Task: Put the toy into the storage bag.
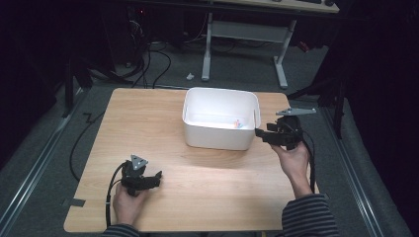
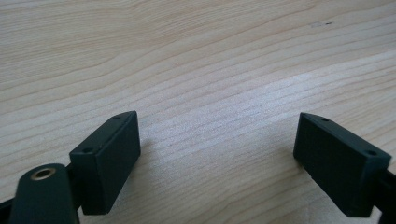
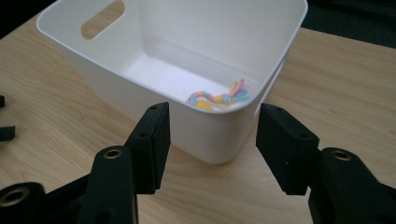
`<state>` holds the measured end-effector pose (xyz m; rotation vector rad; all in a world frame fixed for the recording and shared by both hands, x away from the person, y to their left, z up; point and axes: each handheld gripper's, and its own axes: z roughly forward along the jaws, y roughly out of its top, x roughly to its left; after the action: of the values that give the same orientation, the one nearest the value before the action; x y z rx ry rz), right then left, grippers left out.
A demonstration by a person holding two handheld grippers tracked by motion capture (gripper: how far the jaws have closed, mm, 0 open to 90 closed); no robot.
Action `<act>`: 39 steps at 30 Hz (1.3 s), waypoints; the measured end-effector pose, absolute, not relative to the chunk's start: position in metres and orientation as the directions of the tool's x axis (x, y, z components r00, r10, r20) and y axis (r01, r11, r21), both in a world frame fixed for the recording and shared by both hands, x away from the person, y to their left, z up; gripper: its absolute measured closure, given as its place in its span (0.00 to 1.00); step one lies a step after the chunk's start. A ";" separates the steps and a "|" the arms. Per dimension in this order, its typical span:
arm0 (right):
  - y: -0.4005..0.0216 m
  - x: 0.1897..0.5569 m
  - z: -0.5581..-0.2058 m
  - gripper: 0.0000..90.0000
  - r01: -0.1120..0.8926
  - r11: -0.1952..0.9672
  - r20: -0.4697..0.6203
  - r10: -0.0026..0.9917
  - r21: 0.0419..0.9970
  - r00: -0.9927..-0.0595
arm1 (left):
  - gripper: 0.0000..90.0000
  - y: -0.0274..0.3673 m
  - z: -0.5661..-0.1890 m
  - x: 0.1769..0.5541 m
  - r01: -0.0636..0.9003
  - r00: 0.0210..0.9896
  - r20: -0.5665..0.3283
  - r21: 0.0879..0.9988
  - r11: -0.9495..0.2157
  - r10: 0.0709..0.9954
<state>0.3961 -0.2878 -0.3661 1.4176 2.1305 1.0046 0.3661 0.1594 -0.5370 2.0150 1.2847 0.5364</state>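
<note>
Bin (image 1: 220, 129), white, is set on the wood surface (image 1: 148, 128) toward 12 o'clock. A pastel rope (image 3: 217, 97) is seen inside it, in the corner by the right claw (image 3: 212, 144). That claw is held wide apart at the bin's 3 o'clock corner, gripping nothing. The left claw (image 2: 217, 163) is spread apart too, low over bare wood near 7 o'clock.

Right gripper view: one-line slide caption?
Open right claw faces a corner of the white bin, a pastel braided cord inside.

left gripper (image 2: 219, 154) | jaws wide apart, nothing between | low over bare wooden table (image 2: 196, 56)
</note>
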 end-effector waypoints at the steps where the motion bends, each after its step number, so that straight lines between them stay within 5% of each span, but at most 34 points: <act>1: -0.290 0.393 -0.367 0.50 0.625 0.232 0.061 0.910 0.745 -0.410 | 0.17 0.159 -0.537 0.366 0.624 0.428 -0.016 0.729 -0.283 0.903; 20: -0.320 0.339 -0.389 0.49 0.616 0.205 0.045 0.930 0.761 -0.365 | 0.17 0.159 -0.537 0.366 0.624 0.428 -0.016 0.729 -0.283 0.903; 39: -0.321 0.337 -0.446 0.48 0.672 0.165 0.100 0.936 0.722 -0.337 | 0.17 0.159 -0.537 0.366 0.624 0.429 -0.017 0.728 -0.283 0.903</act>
<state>0.3372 -0.3205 -0.4458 1.5287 2.0788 0.9827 0.3660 0.1595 -0.5370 2.0150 1.2845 0.5355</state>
